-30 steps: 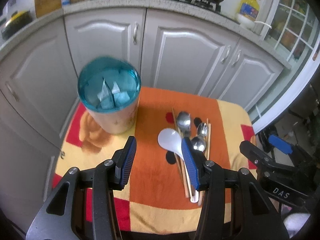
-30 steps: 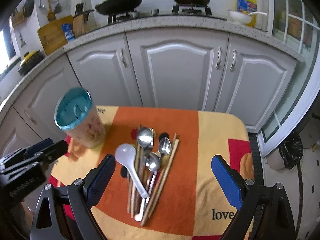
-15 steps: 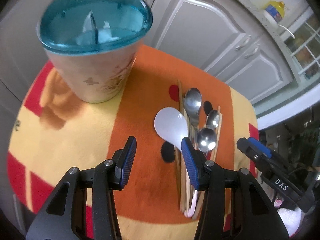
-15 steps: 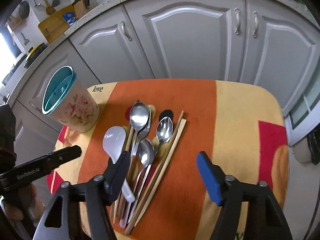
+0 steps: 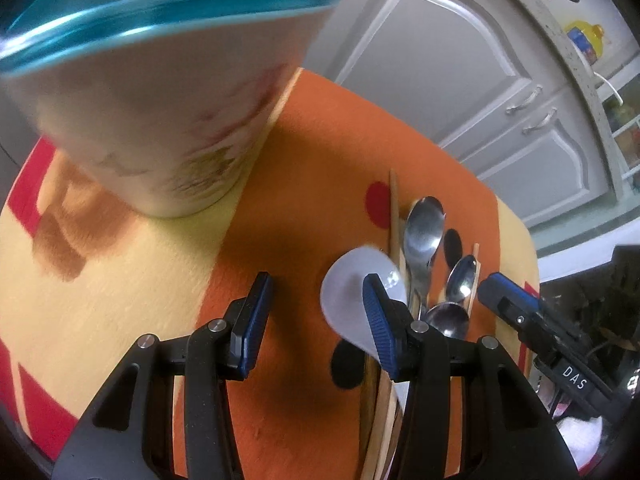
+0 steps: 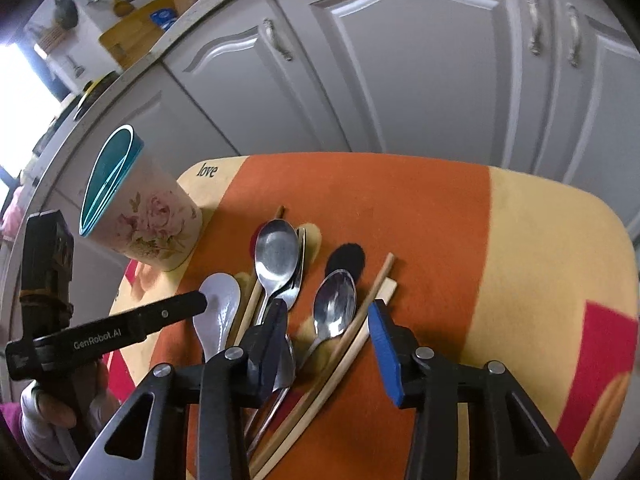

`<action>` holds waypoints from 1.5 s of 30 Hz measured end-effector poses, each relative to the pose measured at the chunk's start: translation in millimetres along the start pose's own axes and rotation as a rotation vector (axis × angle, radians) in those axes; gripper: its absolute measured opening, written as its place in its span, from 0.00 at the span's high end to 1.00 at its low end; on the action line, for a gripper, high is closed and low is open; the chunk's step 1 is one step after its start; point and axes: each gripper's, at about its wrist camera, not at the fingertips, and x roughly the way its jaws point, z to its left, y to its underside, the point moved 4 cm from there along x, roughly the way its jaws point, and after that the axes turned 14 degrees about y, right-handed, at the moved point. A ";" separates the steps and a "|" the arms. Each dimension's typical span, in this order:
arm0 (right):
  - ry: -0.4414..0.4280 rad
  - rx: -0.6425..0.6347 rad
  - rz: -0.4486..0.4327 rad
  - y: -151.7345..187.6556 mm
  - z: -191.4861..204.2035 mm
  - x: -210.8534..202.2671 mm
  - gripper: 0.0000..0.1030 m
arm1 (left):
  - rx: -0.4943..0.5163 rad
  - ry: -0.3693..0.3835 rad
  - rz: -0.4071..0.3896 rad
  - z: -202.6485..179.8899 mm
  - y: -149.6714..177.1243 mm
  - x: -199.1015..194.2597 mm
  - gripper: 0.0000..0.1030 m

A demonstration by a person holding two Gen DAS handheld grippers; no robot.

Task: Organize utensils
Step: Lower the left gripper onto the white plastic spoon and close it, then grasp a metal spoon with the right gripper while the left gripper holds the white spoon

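A floral utensil holder with a teal lid (image 6: 140,216) stands at the table's left; it fills the top left of the left wrist view (image 5: 160,92). A pile of utensils lies mid-table: a white plastic spoon (image 6: 218,312) (image 5: 352,300), metal spoons (image 6: 276,256) (image 5: 424,232) and wooden chopsticks (image 6: 356,328). My left gripper (image 5: 316,320) is open and low over the cloth, its right finger over the white spoon. My right gripper (image 6: 328,344) is open, low over a small metal spoon (image 6: 334,308) and the chopsticks.
The table wears an orange, yellow and red cloth (image 6: 420,208). Grey kitchen cabinets (image 6: 400,60) stand close behind it. The left gripper's finger (image 6: 120,328) reaches in from the left beside the white spoon. The right gripper shows at the right of the left wrist view (image 5: 540,332).
Both grippers have come down and forward toward the utensil pile. The right gripper's jaws have narrowed somewhat. The holder now looms much closer in the left wrist view.
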 end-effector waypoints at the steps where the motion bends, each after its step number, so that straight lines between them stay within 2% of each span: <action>1: -0.005 -0.013 -0.001 -1.6 0.3 1.6 0.60 | 0.006 -0.003 -0.003 -1.2 -1.3 1.0 0.55; 12: -0.062 -0.085 0.008 -11.5 -1.9 20.4 0.63 | 0.054 -0.002 -0.008 -18.0 -10.0 9.4 0.56; 14: -0.080 -0.093 0.005 -13.8 -2.1 22.3 0.63 | 0.067 -0.008 -0.005 -19.6 -10.4 10.8 0.62; 15: -0.083 -0.095 0.004 -14.3 -1.5 23.0 0.64 | 0.073 -0.013 0.001 -19.9 -10.5 11.7 0.71; 16: -0.087 -0.101 0.005 -14.8 -0.5 23.3 0.64 | 0.077 -0.015 0.005 -21.1 -10.7 13.2 0.74; 20: -0.101 -0.141 0.018 -11.8 7.6 24.9 0.68 | 0.086 -0.004 0.014 -21.0 -9.5 13.0 0.79; 22: -0.091 -0.151 0.026 -9.7 8.6 28.4 0.74 | 0.092 0.002 0.019 -21.1 -9.6 13.2 0.82; 24: -0.090 -0.138 0.029 -8.0 6.4 31.5 0.88 | 0.099 0.009 0.023 -20.7 -8.3 11.6 0.85; 25: -0.097 -0.131 0.030 -7.1 5.3 32.2 0.91 | 0.101 0.013 0.024 -21.1 -8.5 11.1 0.86; 27: -0.102 -0.126 0.022 -5.6 4.0 29.4 0.95 | 0.106 0.028 0.025 -22.5 -8.6 9.1 0.89; 33: -0.074 -0.137 0.005 -3.7 5.5 19.5 0.97 | 0.108 0.065 0.035 -26.8 -8.4 0.3 0.95; 45: 0.022 -0.117 -0.126 -3.2 -7.0 -44.6 0.97 | 0.195 0.087 0.002 -54.7 -4.7 -43.8 0.99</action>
